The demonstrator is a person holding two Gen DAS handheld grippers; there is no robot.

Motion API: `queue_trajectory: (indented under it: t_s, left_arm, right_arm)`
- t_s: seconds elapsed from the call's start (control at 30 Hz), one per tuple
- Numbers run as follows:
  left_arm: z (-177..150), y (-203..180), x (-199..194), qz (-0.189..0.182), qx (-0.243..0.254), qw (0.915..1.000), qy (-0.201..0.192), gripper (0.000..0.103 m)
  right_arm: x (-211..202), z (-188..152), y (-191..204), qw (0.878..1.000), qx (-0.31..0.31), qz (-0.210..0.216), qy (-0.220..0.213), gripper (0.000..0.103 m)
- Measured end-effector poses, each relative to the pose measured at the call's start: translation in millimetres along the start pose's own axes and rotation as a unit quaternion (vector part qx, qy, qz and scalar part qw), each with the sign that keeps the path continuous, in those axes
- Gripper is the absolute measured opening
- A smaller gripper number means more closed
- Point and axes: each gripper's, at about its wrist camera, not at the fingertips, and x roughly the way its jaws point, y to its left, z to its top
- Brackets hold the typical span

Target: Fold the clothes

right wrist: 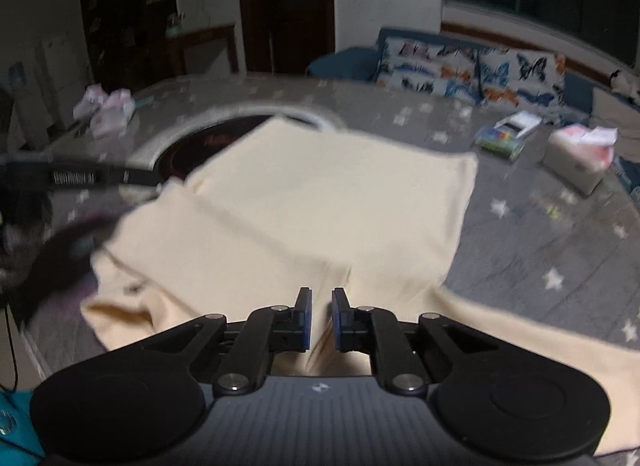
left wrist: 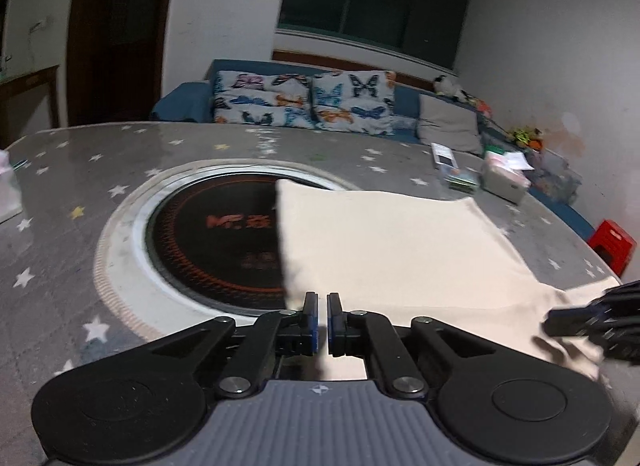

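Observation:
A cream garment (left wrist: 392,242) lies flat on the grey star-patterned table (left wrist: 60,266), its left edge over a round black hob (left wrist: 216,242). My left gripper (left wrist: 323,300) is at the garment's near edge, jaws almost together with a thin fold of the cloth between the pads. In the right wrist view the garment (right wrist: 320,193) puckers into my right gripper (right wrist: 321,294), which pinches the near hem the same way. The right gripper (left wrist: 592,322) also shows at the right edge of the left view, on the cloth. The left one (right wrist: 80,177) appears blurred at the left.
A tissue box (right wrist: 576,161) and a small colourful pack (right wrist: 506,135) sit on the far right of the table. Pink packets (right wrist: 108,109) lie at the far left. A blue sofa with butterfly cushions (left wrist: 304,101) stands behind, and a red stool (left wrist: 612,244) at the right.

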Motion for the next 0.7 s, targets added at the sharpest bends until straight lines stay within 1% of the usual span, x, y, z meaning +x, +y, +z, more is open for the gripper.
queue_trajectory:
  t_s: [0.03,0.07,0.1,0.13,0.17,0.2,0.23,0.3,0.37,0.43,0.5,0.53,0.57,0.63,0.7]
  left_arm:
    - [0,-5,1,-0.004,0.005,1.0,0.003,0.023]
    - [0,-9,1,-0.009,0.01,0.9999,0.005,0.036]
    - [0,-14,1,-0.013,0.017,0.9997,0.006,0.043]
    - [0,-20,1,-0.018,0.024,0.9995,0.007,0.054]
    - [0,-26,1,-0.026,0.032,0.9991,0.007,0.057]
    - [0,-32,2,-0.033,0.04,0.9986,0.007,0.057]
    - [0,-38,3,-0.04,0.045,0.9981,0.009,0.058]
    - [0,-49,6,-0.052,0.056,0.997,0.012,0.063]
    - [-1,-60,9,-0.064,0.069,0.9954,0.015,0.063]
    - [-2,-72,11,-0.077,0.085,0.9932,0.016,0.064]
    - [-3,-81,13,-0.083,0.094,0.9919,0.021,0.068]
    - [-3,-84,14,-0.086,0.098,0.9912,0.024,0.069]
    - [-4,-88,15,-0.088,0.101,0.9907,0.026,0.069]
    - [-5,-93,17,-0.091,0.107,0.9896,0.029,0.069]
    - [-7,-98,17,-0.093,0.112,0.9889,0.031,0.07]
  right_arm:
    - [0,-2,0,1.0,0.001,-0.003,-0.002,0.012]
    - [-4,-3,-1,1.0,0.007,-0.005,-0.007,0.012]
    - [-9,-4,-3,1.0,0.013,-0.008,-0.013,0.012]
    - [-17,-4,-8,0.999,0.023,-0.014,-0.023,0.014]
    - [-23,-5,-13,0.999,0.031,-0.025,-0.029,0.016]
    - [-30,-6,-18,0.998,0.038,-0.036,-0.036,0.017]
    - [-36,-8,-25,0.997,0.047,-0.049,-0.041,0.02]
    - [-49,-16,-45,0.992,0.076,-0.09,-0.045,0.023]
    - [-58,-26,-65,0.985,0.1,-0.133,-0.044,0.028]
    - [-69,-37,-86,0.975,0.131,-0.172,-0.045,0.028]
    - [-79,-48,-106,0.963,0.163,-0.208,-0.047,0.034]
    - [-83,-54,-115,0.957,0.176,-0.226,-0.048,0.039]
    - [-86,-60,-123,0.951,0.184,-0.244,-0.047,0.043]
    - [-91,-71,-138,0.94,0.203,-0.269,-0.046,0.043]
    - [-92,-80,-152,0.932,0.226,-0.28,-0.043,0.043]
